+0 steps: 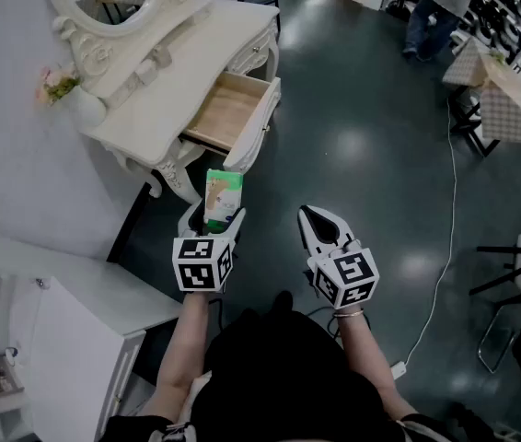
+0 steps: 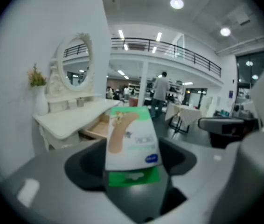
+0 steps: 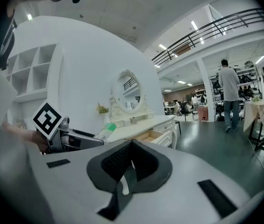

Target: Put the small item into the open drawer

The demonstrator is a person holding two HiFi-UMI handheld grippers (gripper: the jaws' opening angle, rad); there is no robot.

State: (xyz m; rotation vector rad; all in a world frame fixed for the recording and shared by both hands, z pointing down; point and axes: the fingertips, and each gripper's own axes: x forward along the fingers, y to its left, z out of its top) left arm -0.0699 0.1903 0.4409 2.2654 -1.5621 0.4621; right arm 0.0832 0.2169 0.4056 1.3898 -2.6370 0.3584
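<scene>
A small green-and-white plaster box [image 1: 223, 196] stands upright between the jaws of my left gripper [image 1: 213, 217], which is shut on its lower part. The box fills the middle of the left gripper view [image 2: 131, 136] and hangs in the air in front of the open wooden drawer [image 1: 228, 113] of a white dressing table [image 1: 164, 72]. That drawer [image 2: 94, 127] looks empty inside. My right gripper [image 1: 314, 215] floats beside the left one, shut with nothing in it [image 3: 131, 146]. The right gripper view also catches the box [image 3: 105, 131] and the drawer [image 3: 153, 135].
A vase of flowers [image 1: 63, 86] and an oval mirror stand on the dressing table. A white cabinet [image 1: 67, 339] is at my left. A white cable [image 1: 445, 247] runs over the dark floor; a checked-cloth table [image 1: 509, 90], a chair [image 1: 518, 284] and a person [image 1: 435, 7] are far right.
</scene>
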